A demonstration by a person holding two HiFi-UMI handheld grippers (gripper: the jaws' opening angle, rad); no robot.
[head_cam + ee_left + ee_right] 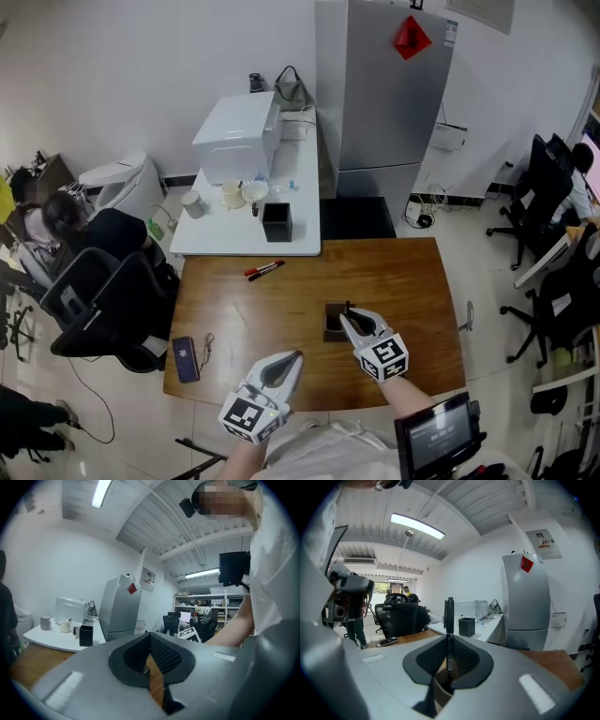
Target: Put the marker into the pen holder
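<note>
Head view: wooden counter [281, 309] at centre, white counter [216, 239] and refrigerator [384, 84] above; right gripper [345, 319] over pen holder [330, 330].
Left gripper view: left gripper [149, 638] jaws pressed together, empty.
Right gripper view: jaws pinch upright black marker [449, 616], lower end at the holder's mouth, lower centre.

I can read no words or numbers anywhere, red diamond sticker [412, 37] on the fridge [375, 103] shows no legible mark, white label [451, 33] beside it too small, wall notice [543, 544] blurred, cube on my right claw [345, 319] carries only black-and-white square patterns, tablet screen [436, 433] text unreadable
</note>
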